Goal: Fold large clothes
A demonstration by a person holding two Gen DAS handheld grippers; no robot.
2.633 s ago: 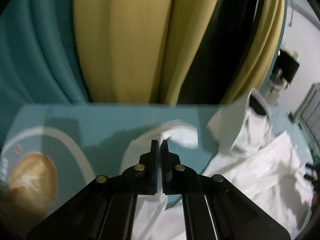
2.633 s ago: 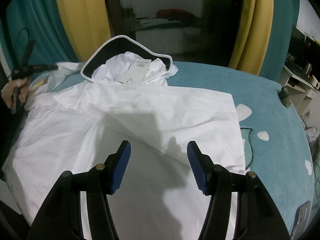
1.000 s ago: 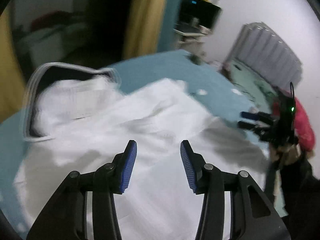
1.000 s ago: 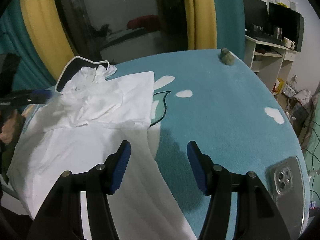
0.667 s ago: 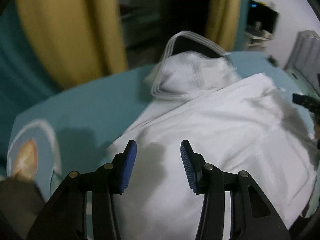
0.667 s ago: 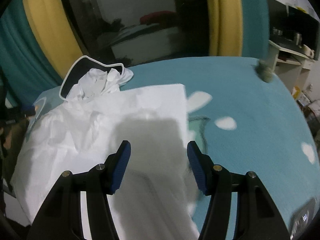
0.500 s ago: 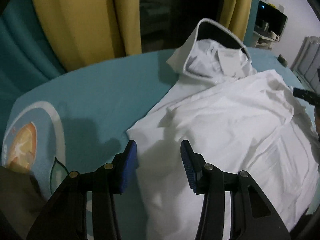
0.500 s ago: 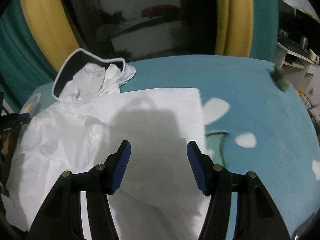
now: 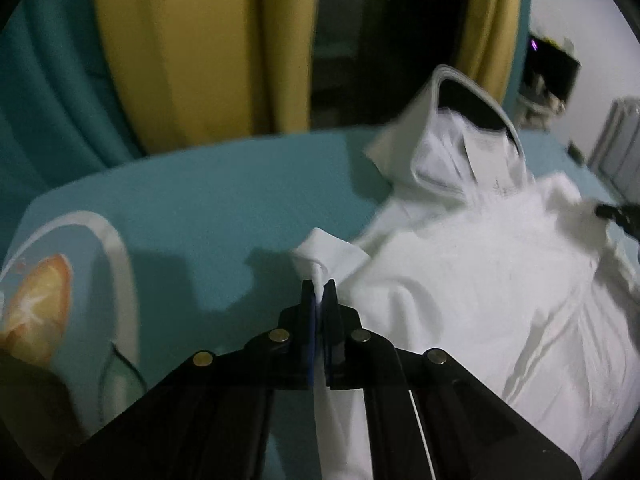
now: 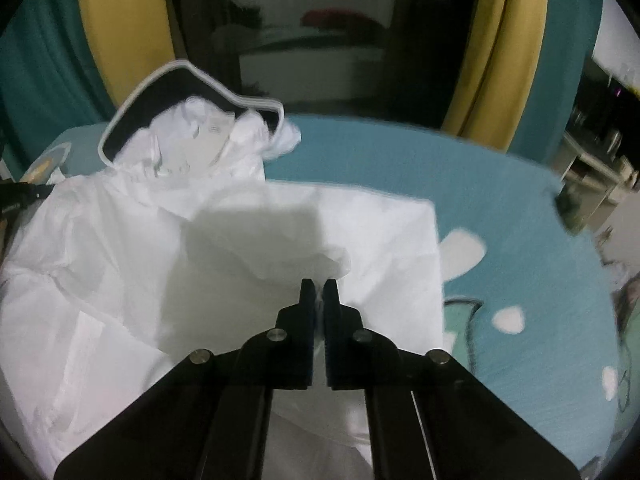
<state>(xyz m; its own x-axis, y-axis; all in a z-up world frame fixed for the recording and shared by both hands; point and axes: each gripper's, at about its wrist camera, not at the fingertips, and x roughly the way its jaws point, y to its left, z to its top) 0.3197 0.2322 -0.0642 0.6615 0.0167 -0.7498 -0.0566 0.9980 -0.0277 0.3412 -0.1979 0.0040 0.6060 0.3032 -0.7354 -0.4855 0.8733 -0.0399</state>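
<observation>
A large white hooded garment [image 9: 500, 280] lies spread on a teal surface [image 9: 200, 208]; its hood with dark lining [image 9: 468, 104] points away. My left gripper [image 9: 319, 286] is shut on a pinched fold at the garment's left edge, fabric bunched above the tips. In the right wrist view the garment [image 10: 120, 260] fills the left and middle, hood [image 10: 188, 120] at the back. My right gripper [image 10: 319, 286] is shut on a raised fold of the white fabric near the folded right side.
Yellow and teal curtains [image 9: 200, 48] hang behind the surface, with a dark window between them [image 10: 320, 32]. The teal surface has white patches [image 10: 464, 248] and an orange print [image 9: 36, 308]. A desk with items [image 10: 600, 152] stands at far right.
Both grippers were open above the garment half a second ago; now each has closed on a fold of white fabric. The left one sits at the garment's left edge, the right near its right side.
</observation>
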